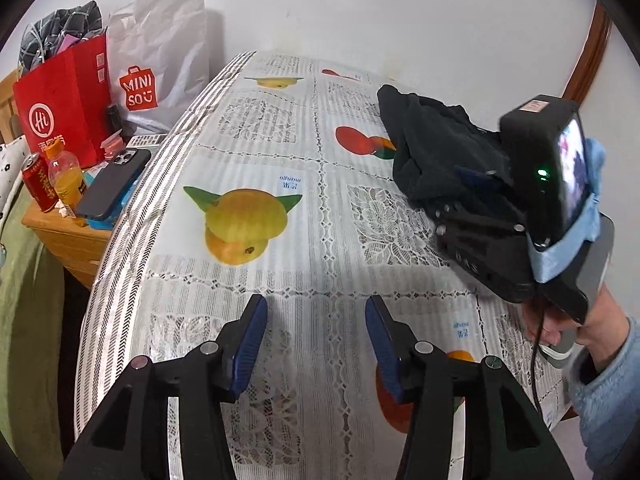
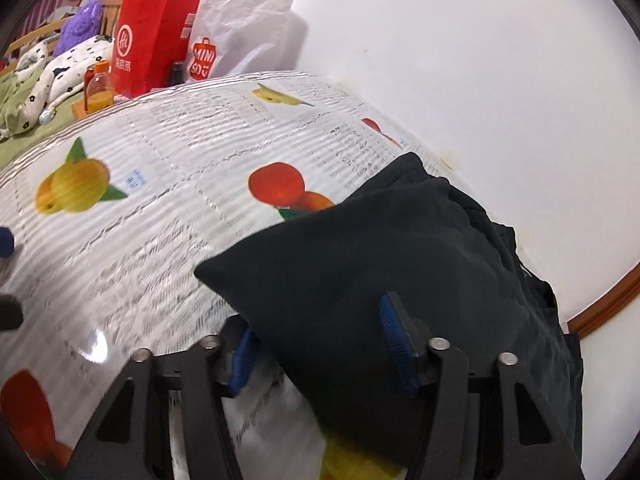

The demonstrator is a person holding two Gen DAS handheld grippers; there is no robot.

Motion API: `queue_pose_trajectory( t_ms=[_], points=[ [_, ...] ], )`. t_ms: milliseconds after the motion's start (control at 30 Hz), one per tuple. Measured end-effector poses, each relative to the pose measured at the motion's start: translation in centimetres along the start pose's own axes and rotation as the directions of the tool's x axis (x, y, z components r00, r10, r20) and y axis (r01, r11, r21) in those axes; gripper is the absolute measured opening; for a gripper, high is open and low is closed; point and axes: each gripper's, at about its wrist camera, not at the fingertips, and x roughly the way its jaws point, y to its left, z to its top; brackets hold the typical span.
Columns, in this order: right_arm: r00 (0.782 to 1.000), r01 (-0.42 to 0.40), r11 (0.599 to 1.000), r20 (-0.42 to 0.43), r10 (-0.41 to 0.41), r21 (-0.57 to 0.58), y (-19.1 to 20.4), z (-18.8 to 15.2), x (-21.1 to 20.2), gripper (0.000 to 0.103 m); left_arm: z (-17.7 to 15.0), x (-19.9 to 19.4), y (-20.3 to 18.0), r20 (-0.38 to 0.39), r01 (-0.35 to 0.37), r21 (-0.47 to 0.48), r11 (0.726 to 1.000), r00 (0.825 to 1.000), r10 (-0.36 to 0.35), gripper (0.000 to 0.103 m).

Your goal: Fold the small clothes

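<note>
Dark garment (image 2: 360, 264) between right gripper (image 2: 320, 344) fingers; bags (image 1: 68, 100) beyond table edge.

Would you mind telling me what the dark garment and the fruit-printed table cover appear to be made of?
The dark garment looks like soft matte knit or fleece fabric: it slumps in thick folds without shine. The fruit-printed table cover looks like glossy plastic sheeting, perhaps vinyl, with a lace pattern: it shows glare and fine ripples.
</note>
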Motion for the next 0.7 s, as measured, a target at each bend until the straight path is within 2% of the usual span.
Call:
queue_pose_trajectory(
  t_ms=[33, 100, 200, 367, 433, 533, 633, 700],
  points=[
    [0.999, 0.033, 0.999, -0.006, -0.033, -0.009, 0.1, 0.2, 0.4, 0.02, 0.0, 0.0, 0.1, 0.001, 0.003, 0.001, 1.0, 1.0, -0.003, 0.049],
    [1.0, 0.023, 1.0, -0.003, -0.023, 0.008, -0.1, 0.5, 0.5, 0.017, 0.1, 0.1, 0.0, 0.004, 0.005, 0.008, 1.0, 1.0, -0.005, 0.05],
    [0.998, -0.062, 0.99, -0.001, 0.063, 0.129, -1.8, 1.7, 0.1, 0.012, 0.2, 0.2, -0.2, 0.004, 0.001, 0.02, 1.0, 1.0, -0.001, 0.05],
    [0.986, -0.161, 0.954, 0.082, 0.145, 0.252, -4.2, 4.6, -1.5, 0.011, 1.0, 0.7, -0.5, -0.012, 0.015, 0.025, 1.0, 1.0, -0.014, 0.05],
    [0.97, -0.229, 0.92, 0.149, 0.189, 0.318, -6.1, 5.4, -2.8, 0.011, 1.4, 1.1, -0.8, -0.024, 0.011, 0.035, 0.999, 1.0, -0.01, 0.05],
    [0.948, -0.285, 0.863, 0.255, 0.19, 0.417, -10.5, 4.7, -5.1, 0.01, 2.0, 1.4, -1.7, -0.034, 0.003, 0.054, 0.999, 0.999, -0.001, 0.05],
    [0.934, -0.305, 0.784, 0.33, 0.136, 0.54, -17.2, 1.8, -7.5, 0.01, 2.7, 1.3, -3.8, -0.014, 0.014, 0.101, 0.995, 1.0, -0.013, 0.05],
    [0.926, -0.317, 0.709, 0.368, 0.087, 0.63, -21.9, -1.6, -8.9, 0.01, 3.1, 1.1, -5.4, 0.005, 0.034, 0.135, 0.99, 0.999, -0.035, 0.05]
  ],
)
